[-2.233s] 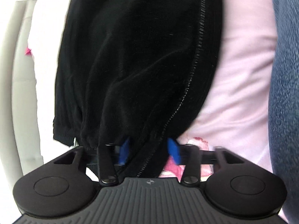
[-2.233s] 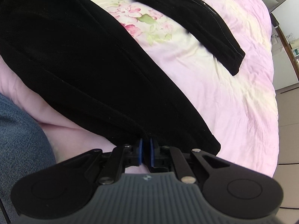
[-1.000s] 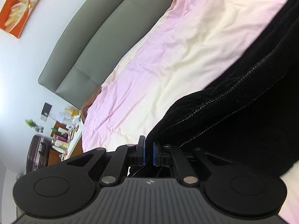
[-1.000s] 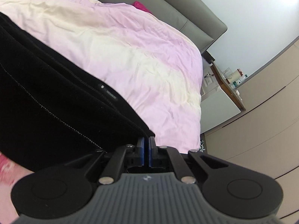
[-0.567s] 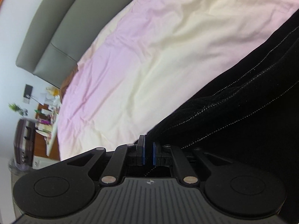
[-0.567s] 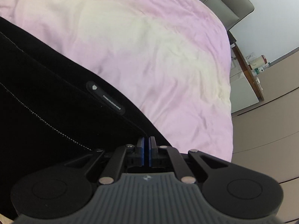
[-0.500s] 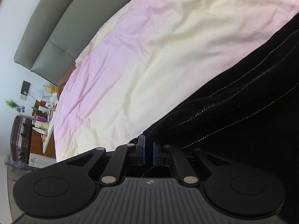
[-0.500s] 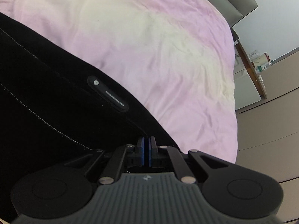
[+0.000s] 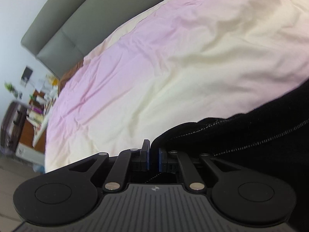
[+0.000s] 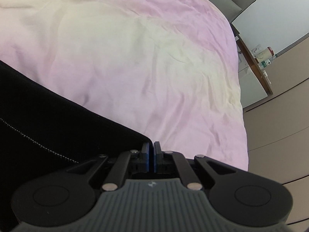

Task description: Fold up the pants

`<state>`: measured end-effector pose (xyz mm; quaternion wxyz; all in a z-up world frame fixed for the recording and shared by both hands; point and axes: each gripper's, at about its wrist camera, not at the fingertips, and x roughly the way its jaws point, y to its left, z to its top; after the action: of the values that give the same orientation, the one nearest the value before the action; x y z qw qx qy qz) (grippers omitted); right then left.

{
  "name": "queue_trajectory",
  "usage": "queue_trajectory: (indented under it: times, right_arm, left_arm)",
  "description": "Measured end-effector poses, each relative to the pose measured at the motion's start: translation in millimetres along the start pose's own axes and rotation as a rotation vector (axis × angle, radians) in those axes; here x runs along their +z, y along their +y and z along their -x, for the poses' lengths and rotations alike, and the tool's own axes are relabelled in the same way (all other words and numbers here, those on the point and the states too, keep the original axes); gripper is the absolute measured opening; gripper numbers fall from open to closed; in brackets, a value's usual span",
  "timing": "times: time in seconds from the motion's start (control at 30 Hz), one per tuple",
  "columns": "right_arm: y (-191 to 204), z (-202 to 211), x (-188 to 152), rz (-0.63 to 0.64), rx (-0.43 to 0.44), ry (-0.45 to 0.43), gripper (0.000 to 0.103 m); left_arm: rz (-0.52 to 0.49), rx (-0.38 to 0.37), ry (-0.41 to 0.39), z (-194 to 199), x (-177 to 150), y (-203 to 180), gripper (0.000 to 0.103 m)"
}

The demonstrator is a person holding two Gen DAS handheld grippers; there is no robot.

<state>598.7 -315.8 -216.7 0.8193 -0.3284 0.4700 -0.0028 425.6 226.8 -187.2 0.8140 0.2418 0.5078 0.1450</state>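
While the black pants [image 9: 251, 135] lie on the bed [image 9: 173, 58], the left hand-held gripper [image 9: 154, 157], jaws just easing apart, pinches their corner; the right hand-held gripper [image 10: 154, 159] clamps the other corner.

Bed with wrinkled pink-and-cream duvet [image 9: 173, 61] fills most of both views. Grey padded headboard [image 9: 63, 25], upper left of the left view; pale wall [image 9: 17, 17] behind it. Cluttered wooden bedside table [image 9: 36, 106], left edge, blurred. Wooden-topped white nightstand [image 10: 253, 73] with small containers, right of the right view; beige panels [image 10: 278, 119] beside it. Bright, even daylight.
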Motion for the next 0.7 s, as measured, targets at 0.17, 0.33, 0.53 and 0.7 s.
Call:
queue_trajectory:
  times: [0.17,0.33,0.53,0.7]
  right_arm:
    - [13,-5,-3,-0.009,-0.048,-0.027,0.011]
    - [-6,24,-4,-0.086,-0.057,-0.085,0.052]
    - [-5,84,-22,-0.231,0.127,-0.128,0.052]
    - [46,136,-59,-0.318,0.318,-0.161,0.053]
  left_arm:
    - [0.023,-0.028,-0.018,8,-3,9,0.047]
    - [0.174,-0.122,-0.087,44,-3,58,0.075]
    - [0.355,-0.194,-0.09,83,-55,102,0.077]
    - [0.555,-0.254,-0.04,96,-134,134,0.078]
